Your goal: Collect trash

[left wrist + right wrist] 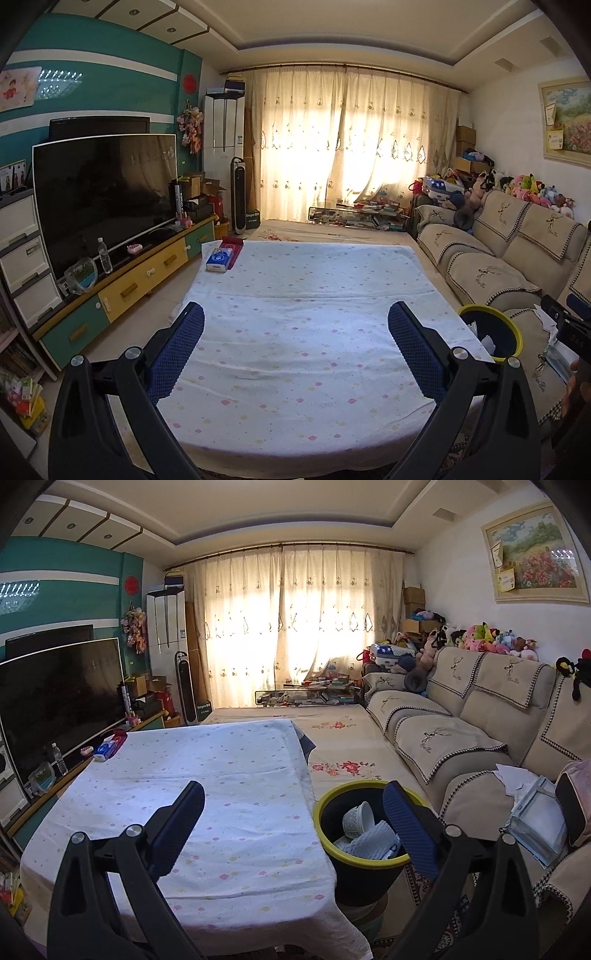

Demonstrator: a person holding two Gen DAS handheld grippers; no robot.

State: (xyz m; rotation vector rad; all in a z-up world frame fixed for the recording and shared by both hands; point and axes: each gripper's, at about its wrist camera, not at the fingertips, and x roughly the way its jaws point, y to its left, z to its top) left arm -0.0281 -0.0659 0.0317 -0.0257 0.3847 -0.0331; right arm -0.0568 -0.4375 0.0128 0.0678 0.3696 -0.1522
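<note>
- A table [295,314] draped in a white cloth dotted with pastel flowers is filling the middle of a living room, with a beige sofa [461,746] running along its right and a dark television [103,192] standing to its left.
- A black bin with a yellow rim [364,834] is sitting just beside the table's right edge, holding white paper cups [369,834].
- The left gripper [295,350] is hovering over the cloth, jaws spread wide, gripping nothing.
- The right gripper [295,830] is likewise gaping wide and empty, its right finger [406,834] overlapping the bin.
- A blue tissue pack [218,260] is lying at the far left corner of the table; its label is too small to read.
</note>
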